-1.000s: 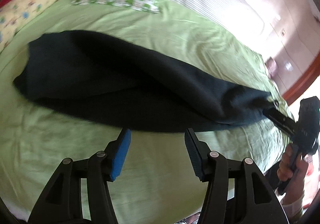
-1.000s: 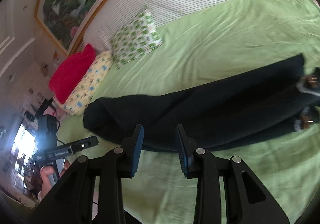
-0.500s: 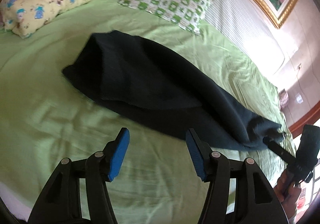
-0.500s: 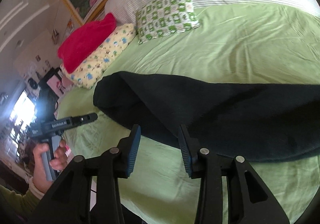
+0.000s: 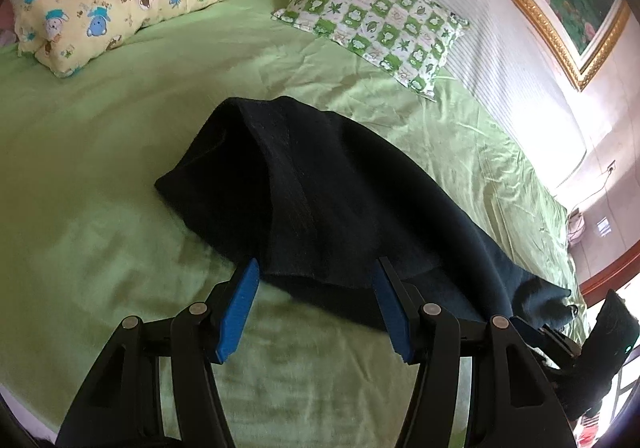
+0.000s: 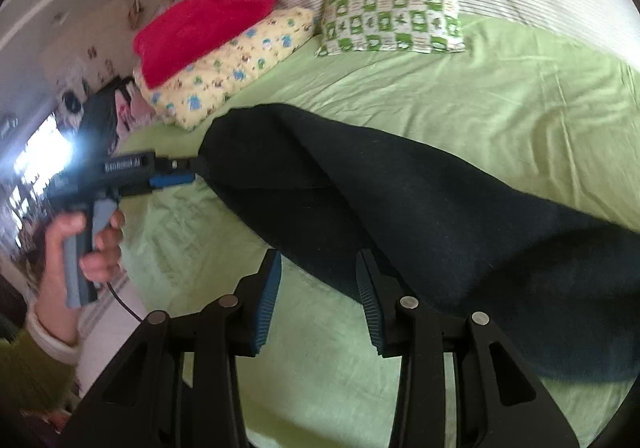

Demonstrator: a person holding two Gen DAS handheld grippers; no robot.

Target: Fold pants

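Left gripper (image 5: 316, 310) hovers with jaws apart at the near edge of the dark pants (image 5: 328, 208), holding nothing. Right gripper (image 6: 318, 302) likewise stands open and empty over the same edge further along. Pants lie lengthwise across the green bed sheet (image 5: 100, 208), legs stacked one on the other, one end toward the cartoon-print pillow (image 5: 120, 0). Judgement: both grippers are spaced along the garment to take hold for the crosswise fold, which is not yet made.
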